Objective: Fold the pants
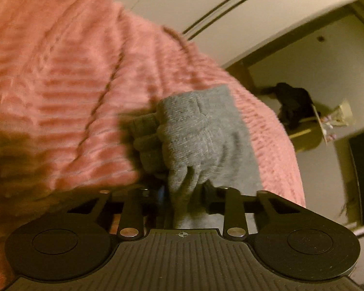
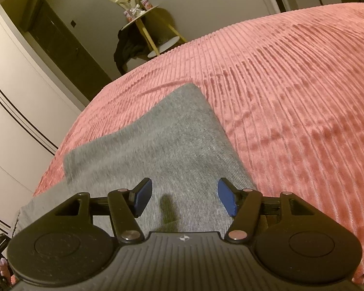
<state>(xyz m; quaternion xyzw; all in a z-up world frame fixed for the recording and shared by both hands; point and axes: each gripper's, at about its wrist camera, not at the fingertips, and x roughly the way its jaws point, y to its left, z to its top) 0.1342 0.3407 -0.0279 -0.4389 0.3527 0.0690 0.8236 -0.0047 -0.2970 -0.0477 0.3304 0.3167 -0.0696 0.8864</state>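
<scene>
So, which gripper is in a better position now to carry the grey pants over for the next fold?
Left, probably. The left gripper already pinches a bunched fold of the grey pants above the pink bedspread. The right gripper hangs open over flat cloth, pads touching nothing.

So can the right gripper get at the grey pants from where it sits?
Probably yes. The right gripper hangs open right over the grey pants on the pink bedspread, and nothing lies between its fingers and the cloth.
</scene>
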